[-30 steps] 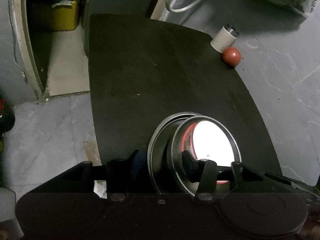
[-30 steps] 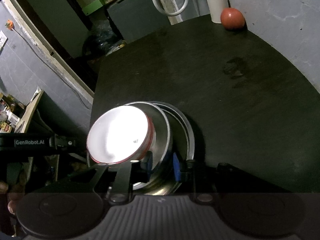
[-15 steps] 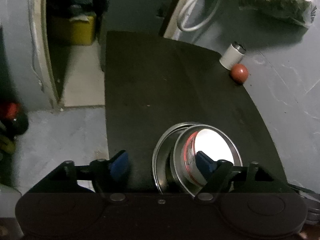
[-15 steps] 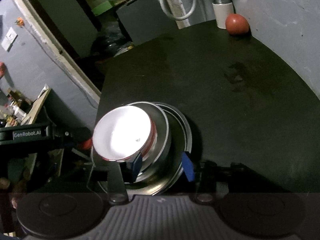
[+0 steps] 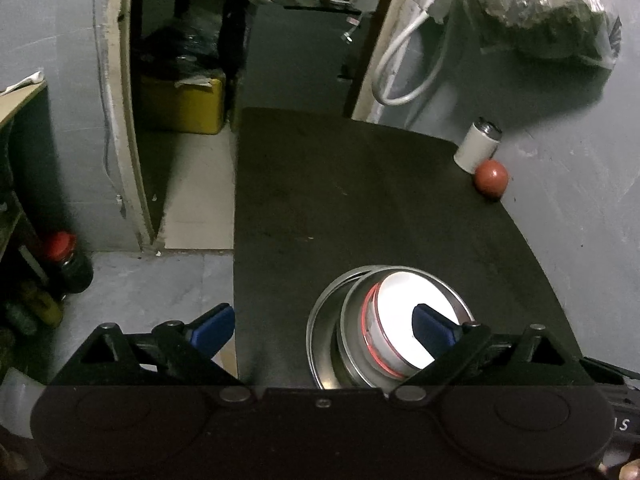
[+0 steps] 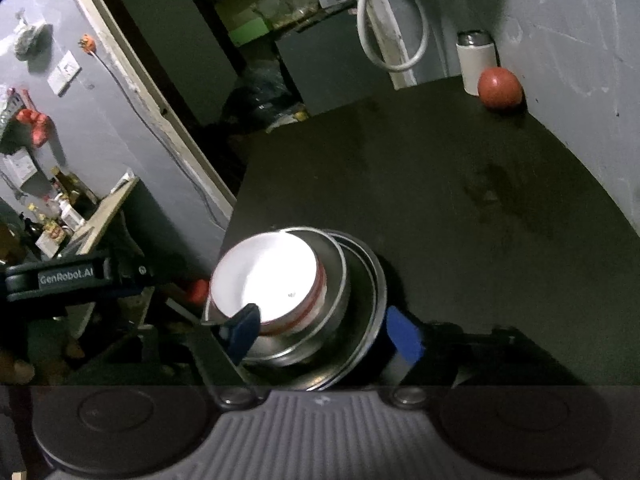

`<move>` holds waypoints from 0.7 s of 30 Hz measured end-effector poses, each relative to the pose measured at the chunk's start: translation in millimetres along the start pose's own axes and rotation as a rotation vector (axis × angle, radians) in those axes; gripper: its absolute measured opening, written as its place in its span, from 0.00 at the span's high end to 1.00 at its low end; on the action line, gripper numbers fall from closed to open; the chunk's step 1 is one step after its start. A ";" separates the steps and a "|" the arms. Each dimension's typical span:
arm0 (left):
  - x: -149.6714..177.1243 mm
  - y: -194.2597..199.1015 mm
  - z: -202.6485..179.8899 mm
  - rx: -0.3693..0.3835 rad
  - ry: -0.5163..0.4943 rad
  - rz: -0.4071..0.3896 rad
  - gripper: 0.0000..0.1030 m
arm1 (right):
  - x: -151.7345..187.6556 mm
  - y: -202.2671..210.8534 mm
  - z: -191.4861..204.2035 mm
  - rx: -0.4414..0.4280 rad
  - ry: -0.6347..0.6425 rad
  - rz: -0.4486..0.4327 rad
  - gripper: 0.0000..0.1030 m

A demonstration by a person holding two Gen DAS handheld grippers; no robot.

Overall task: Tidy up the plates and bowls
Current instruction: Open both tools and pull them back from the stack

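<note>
A white bowl [image 5: 400,300] with a red band sits inside a steel bowl [image 5: 352,320], which rests on a steel plate [image 5: 320,332] near the dark table's front left corner. My left gripper [image 5: 322,328] hangs above the stack with its jaws opening wide. One blue pad is over the white bowl and the other is past the table edge; neither touches anything. In the right wrist view, the right gripper [image 6: 324,332] is also opening. The near rims of the white bowl [image 6: 268,276], steel bowl [image 6: 336,280] and steel plate [image 6: 372,280] lie between its pads, unpressed.
A white canister [image 5: 478,146] and a red ball [image 5: 491,178] stand at the table's far right corner against the grey wall. The table's left edge [image 5: 236,240] drops to the floor. A yellow box [image 5: 182,104] sits in the doorway beyond.
Both grippers have let go of the stack's steel rims and spread their jaws wide. Both have drawn back and lifted a little. The stack stays on the table.
</note>
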State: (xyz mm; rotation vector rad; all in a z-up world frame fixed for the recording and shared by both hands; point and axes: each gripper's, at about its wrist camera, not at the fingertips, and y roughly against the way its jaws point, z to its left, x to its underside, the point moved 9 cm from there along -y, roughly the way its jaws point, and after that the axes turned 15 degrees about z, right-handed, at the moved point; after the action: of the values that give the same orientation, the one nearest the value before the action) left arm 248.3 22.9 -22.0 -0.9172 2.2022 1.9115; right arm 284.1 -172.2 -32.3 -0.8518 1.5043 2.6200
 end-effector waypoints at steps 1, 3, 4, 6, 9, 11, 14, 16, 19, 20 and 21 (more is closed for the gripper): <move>1.3 1.9 -0.3 -0.005 0.004 -0.006 0.01 | -0.8 1.5 1.3 -0.005 0.008 -0.008 0.21; 1.7 6.2 -2.1 -0.016 0.003 -0.030 0.01 | -1.5 5.1 5.0 -0.007 0.029 -0.023 0.17; 1.7 8.0 -3.2 -0.016 -0.002 -0.038 0.01 | -1.7 7.1 6.5 -0.008 0.039 -0.031 0.16; 3.9 11.7 -5.2 -0.020 -0.008 -0.052 0.01 | -1.4 11.1 9.5 -0.010 0.056 -0.047 0.11; 9.3 16.4 -6.2 -0.027 -0.004 -0.070 0.01 | 1.4 15.0 11.7 -0.013 0.067 -0.062 0.06; 12.8 20.5 -6.1 -0.023 0.001 -0.079 0.01 | 4.6 18.3 12.4 -0.009 0.071 -0.073 0.04; 17.8 29.2 -5.8 -0.015 0.003 -0.105 0.01 | 8.9 24.5 12.6 -0.001 0.068 -0.096 0.00; 20.8 36.4 -5.2 -0.009 -0.005 -0.138 0.01 | 11.5 29.8 12.9 0.008 0.065 -0.114 0.00; 22.9 46.3 -6.6 -0.001 -0.028 -0.187 0.01 | 15.8 36.9 14.7 0.028 0.062 -0.145 0.00; 22.8 48.9 -7.4 0.004 -0.036 -0.202 0.01 | 17.7 39.2 15.4 0.039 0.063 -0.155 0.00; 23.8 51.6 -7.7 0.011 -0.043 -0.215 0.01 | 19.2 41.3 16.3 0.050 0.066 -0.163 0.00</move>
State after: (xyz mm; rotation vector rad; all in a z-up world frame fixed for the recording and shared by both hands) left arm 206.2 8.8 14.4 -1.0522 1.9970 1.8018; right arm 249.5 -186.4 -1.6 -1.0187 1.4410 2.4519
